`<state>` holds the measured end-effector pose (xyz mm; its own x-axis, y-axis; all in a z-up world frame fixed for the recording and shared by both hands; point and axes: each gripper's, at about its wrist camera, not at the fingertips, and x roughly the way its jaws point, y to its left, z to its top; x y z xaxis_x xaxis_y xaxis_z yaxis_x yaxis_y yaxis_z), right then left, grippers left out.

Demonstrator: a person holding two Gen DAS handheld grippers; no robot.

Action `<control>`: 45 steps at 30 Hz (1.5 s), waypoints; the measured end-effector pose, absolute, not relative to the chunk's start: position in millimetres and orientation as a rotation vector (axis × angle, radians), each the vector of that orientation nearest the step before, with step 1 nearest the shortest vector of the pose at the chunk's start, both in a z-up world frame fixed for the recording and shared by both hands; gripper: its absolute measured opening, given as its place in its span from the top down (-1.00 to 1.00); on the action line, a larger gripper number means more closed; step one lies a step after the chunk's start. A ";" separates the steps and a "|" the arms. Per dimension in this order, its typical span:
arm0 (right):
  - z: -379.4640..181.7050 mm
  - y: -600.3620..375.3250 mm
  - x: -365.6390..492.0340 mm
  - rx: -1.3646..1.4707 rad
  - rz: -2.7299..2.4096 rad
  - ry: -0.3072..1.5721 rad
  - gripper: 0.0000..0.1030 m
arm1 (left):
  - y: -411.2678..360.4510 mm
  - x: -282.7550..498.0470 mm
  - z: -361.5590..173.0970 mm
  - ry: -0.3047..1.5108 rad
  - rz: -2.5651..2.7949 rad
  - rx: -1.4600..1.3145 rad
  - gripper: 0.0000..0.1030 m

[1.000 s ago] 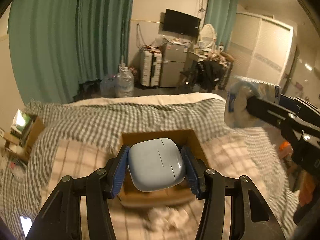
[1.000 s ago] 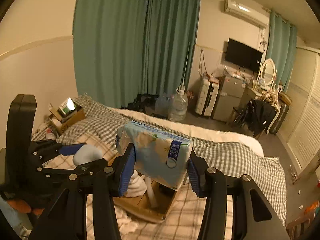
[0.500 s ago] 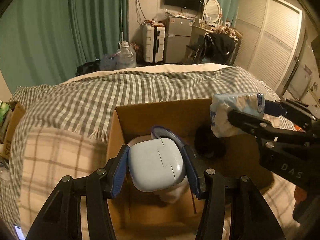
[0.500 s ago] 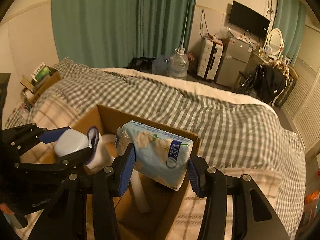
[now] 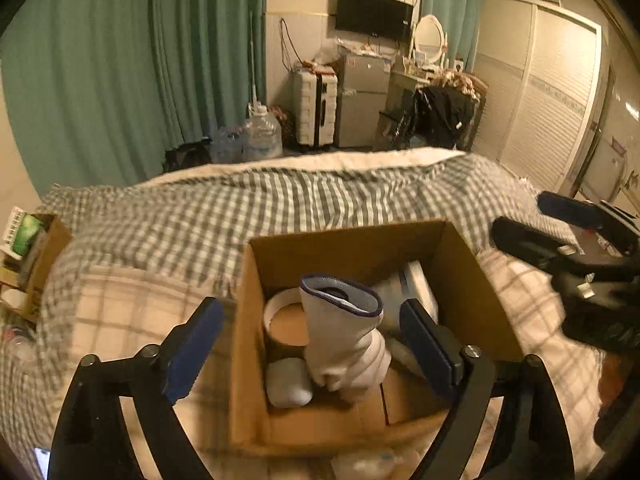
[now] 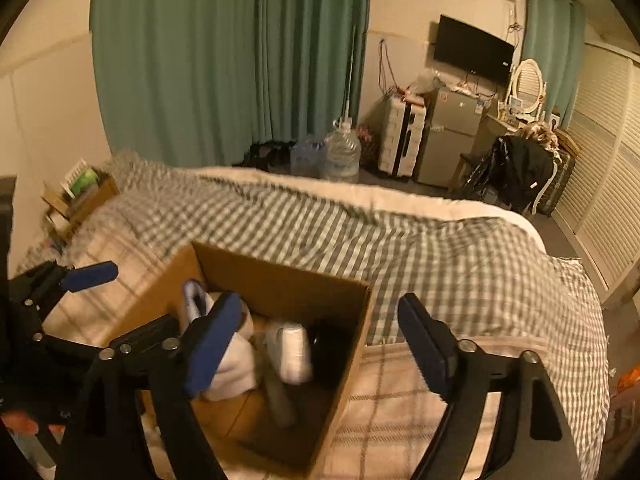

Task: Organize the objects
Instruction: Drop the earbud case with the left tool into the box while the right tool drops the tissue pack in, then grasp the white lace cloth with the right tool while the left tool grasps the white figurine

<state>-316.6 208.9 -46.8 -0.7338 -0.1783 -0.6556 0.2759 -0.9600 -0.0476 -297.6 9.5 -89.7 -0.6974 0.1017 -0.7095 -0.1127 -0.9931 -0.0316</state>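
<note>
An open cardboard box (image 5: 476,284) sits on the bed. Inside lie the pale blue case (image 5: 289,383), a white sock with a dark cuff (image 5: 344,340), a roll of tape (image 5: 286,324) and a pale pack at the far right (image 5: 418,286). My left gripper (image 5: 310,344) is open and empty above the box's near side. My right gripper (image 6: 320,344) is open and empty over the box (image 6: 280,280); the sock (image 6: 236,356) and a white pack (image 6: 294,352) show below it. The right gripper also shows in the left wrist view (image 5: 560,240).
The bed carries a grey checked blanket (image 5: 320,196) and a beige plaid one (image 5: 132,312). A small box of items (image 5: 32,248) stands at the left. White crumpled tissue (image 5: 360,464) lies before the box. Water jugs (image 6: 340,156), suitcase and fridge stand beyond the bed.
Both grippers opened. The pale blue case dropped from my left gripper into the box, and the tissue pack left my right gripper and went into the box.
</note>
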 end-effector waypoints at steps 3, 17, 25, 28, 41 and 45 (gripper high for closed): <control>-13.2 217.7 -290.8 0.948 -2.762 0.215 -0.66 | 1.0 -275.4 -62.1 0.019 2.826 -1.112 -0.91; 70.6 244.7 -141.7 0.779 -2.871 0.197 -0.91 | -22.6 -151.0 3.5 0.039 2.972 -0.931 -1.00; 18.2 245.1 -110.1 0.802 -2.880 0.148 -0.96 | -24.8 -115.8 -43.6 -0.082 2.994 -0.960 -1.00; -13.5 240.8 -113.4 0.833 -2.865 0.147 -0.96 | -22.8 -114.0 -72.0 -0.123 3.019 -0.985 -1.00; -153.8 199.9 -156.8 1.190 -2.618 0.194 -0.96 | -38.1 -142.0 -150.9 -0.111 3.007 -1.251 -1.00; -163.7 188.6 -168.3 1.227 -2.555 0.187 -0.96 | -43.4 -153.0 -153.3 -0.075 3.010 -1.249 -1.00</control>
<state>-168.3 188.6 -163.7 -0.5902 -0.2112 -0.7791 0.3224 -0.9465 0.0123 -153.0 -43.4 -153.3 -0.7003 -0.0917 -0.7079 0.1268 -0.9919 0.0031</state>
